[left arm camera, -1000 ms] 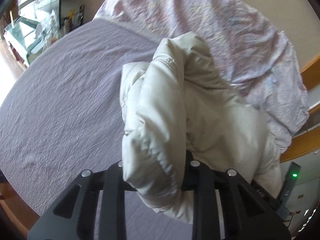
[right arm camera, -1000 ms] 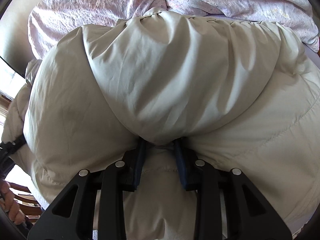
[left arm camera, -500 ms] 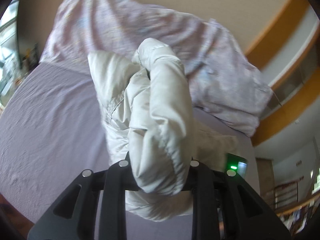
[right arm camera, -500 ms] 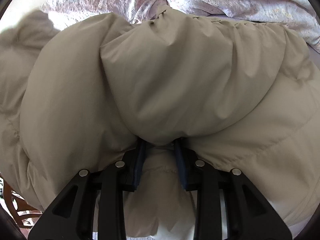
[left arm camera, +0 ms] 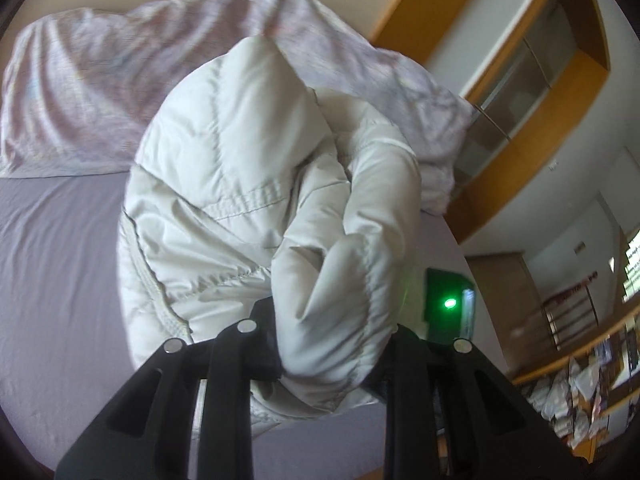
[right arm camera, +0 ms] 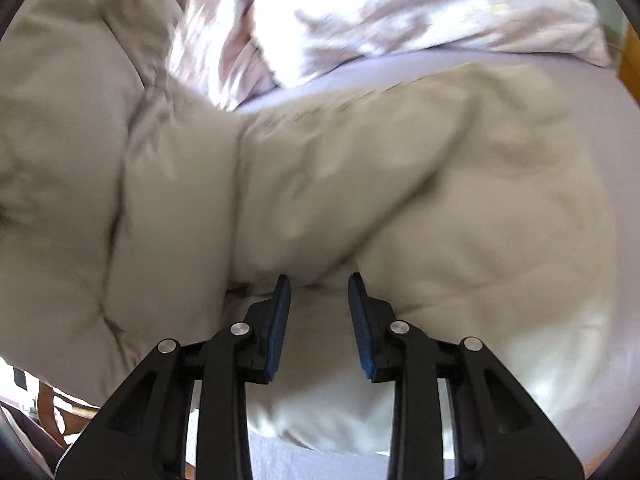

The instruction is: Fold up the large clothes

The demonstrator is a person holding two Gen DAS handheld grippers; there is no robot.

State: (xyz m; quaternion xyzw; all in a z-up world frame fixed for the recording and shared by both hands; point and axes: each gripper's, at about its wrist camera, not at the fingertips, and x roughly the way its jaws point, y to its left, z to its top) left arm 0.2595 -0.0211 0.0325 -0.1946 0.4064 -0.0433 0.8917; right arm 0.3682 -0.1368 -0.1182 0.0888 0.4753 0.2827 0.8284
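While the puffy white jacket [left arm camera: 224, 184] sits in a big lump on the purple bed [left arm camera: 56, 264], the left gripper [left arm camera: 328, 344] is squeezed onto a fat roll of its cloth and holds it up. The right gripper [right arm camera: 318, 300] has its blue pads [right arm camera: 278, 328] partly open, with jacket cloth bulging between them; I cannot tell if they pinch it. A crumpled pink blanket [left arm camera: 92, 92] lies behind the jacket.
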